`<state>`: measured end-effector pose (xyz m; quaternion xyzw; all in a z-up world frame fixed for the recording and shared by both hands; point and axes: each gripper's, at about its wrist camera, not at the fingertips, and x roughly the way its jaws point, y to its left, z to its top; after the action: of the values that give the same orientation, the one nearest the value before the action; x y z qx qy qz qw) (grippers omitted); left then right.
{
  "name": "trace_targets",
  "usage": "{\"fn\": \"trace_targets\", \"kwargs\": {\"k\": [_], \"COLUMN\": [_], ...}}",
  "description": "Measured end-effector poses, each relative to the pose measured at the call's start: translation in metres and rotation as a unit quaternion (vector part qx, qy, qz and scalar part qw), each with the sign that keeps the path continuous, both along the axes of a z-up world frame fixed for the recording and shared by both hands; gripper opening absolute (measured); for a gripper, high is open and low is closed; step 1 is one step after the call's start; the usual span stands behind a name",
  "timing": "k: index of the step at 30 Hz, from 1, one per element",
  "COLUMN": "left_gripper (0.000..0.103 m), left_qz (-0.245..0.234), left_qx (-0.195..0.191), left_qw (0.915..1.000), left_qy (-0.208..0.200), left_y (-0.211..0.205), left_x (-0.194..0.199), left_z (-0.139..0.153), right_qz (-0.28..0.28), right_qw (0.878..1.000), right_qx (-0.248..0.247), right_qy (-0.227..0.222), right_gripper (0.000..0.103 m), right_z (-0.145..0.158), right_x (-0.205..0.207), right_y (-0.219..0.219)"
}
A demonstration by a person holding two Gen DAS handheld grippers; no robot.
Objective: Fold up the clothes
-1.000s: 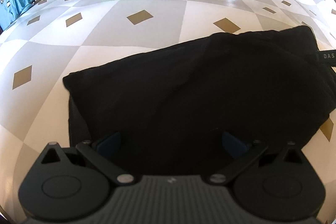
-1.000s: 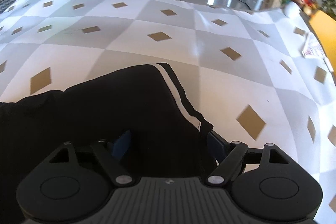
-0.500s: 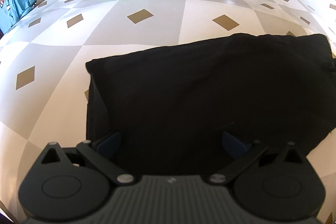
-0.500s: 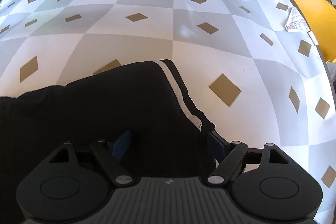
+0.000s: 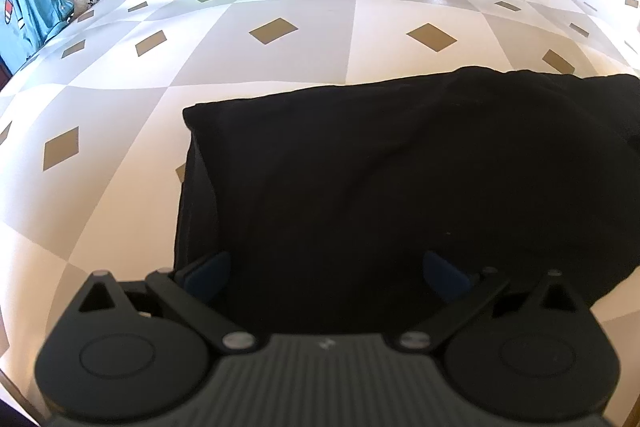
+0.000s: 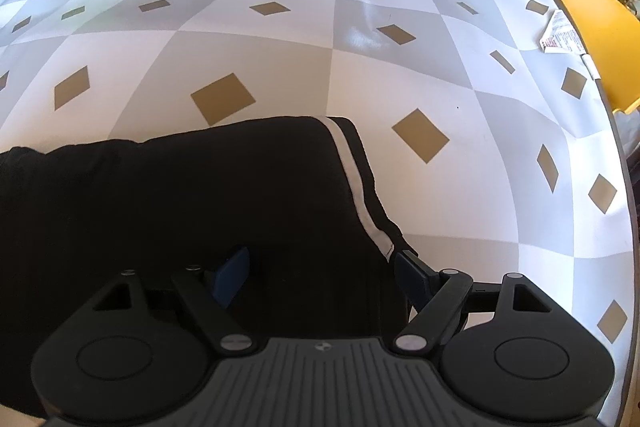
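1. I have the black garment [image 5: 400, 179] lying on the checked table cover [image 5: 280, 99], and it fills the lower part of both wrist views. It already looks doubled over, with a second layer showing along its left edge in the left view.

2. My left gripper [image 5: 326, 277] sits over the garment's left end. The blue pads [image 5: 208, 273] stand wide apart with cloth lying between them and not pinched. I read it as open, not gripping.

3. My right gripper [image 6: 320, 269] sits over the other end, where the white stripe [image 6: 360, 199] runs down the edge. The jaws are spread wide, the inner one over the black cloth and the outer one just off its edge at the stripe. The cloth is so dark that I cannot say for certain the pads are clear of it, but nothing looks clamped.

4. The relation that matters: the garment's long axis runs side to side, from one gripper across to the other, and each hand is at its own end. The near hem lies under both grippers; the far edge lies ahead, towards the open cover.

5. My judgement: the next fold takes both near corners at once, each hand closing on its own end, then carrying the cloth forward over the far edge.

6. The risk is picking up only the top layer on the left.
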<state>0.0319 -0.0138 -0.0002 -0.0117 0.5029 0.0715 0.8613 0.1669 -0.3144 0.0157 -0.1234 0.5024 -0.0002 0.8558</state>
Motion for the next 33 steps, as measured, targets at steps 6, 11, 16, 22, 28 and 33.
{"fn": "trace_targets", "kwargs": {"k": [6, 11, 16, 22, 28, 33], "left_gripper": [0.103, 0.103, 0.103, 0.103, 0.103, 0.103], "left_qz": [-0.003, -0.005, -0.007, -0.002, 0.000, 0.001], "left_qx": [0.001, -0.002, -0.003, -0.012, -0.016, -0.017], "left_qw": [1.0000, 1.0000, 1.0000, 0.9999, 0.9999, 0.9999], "left_qy": [0.000, -0.001, -0.004, -0.004, -0.004, -0.003], "left_y": [0.000, 0.001, 0.002, 0.003, 0.005, 0.005], "left_x": [-0.005, -0.009, -0.011, -0.011, -0.010, -0.010], "left_z": [0.000, -0.001, -0.002, -0.003, -0.004, -0.003], "right_qz": [0.004, -0.003, -0.011, -0.020, -0.051, -0.066], "right_qw": [1.000, 1.000, 1.000, 1.000, 0.998, 0.997], "right_qx": [-0.006, -0.006, -0.005, -0.009, 0.012, 0.029], "right_qy": [0.004, 0.007, 0.008, 0.012, 0.024, 0.025], "right_gripper": [0.078, 0.078, 0.079, 0.084, 0.093, 0.096], "right_z": [0.001, 0.001, 0.001, 0.000, -0.002, -0.004], "right_x": [-0.009, -0.013, -0.013, -0.011, -0.006, -0.006], "right_y": [0.002, 0.002, 0.002, 0.002, -0.008, -0.015]}}
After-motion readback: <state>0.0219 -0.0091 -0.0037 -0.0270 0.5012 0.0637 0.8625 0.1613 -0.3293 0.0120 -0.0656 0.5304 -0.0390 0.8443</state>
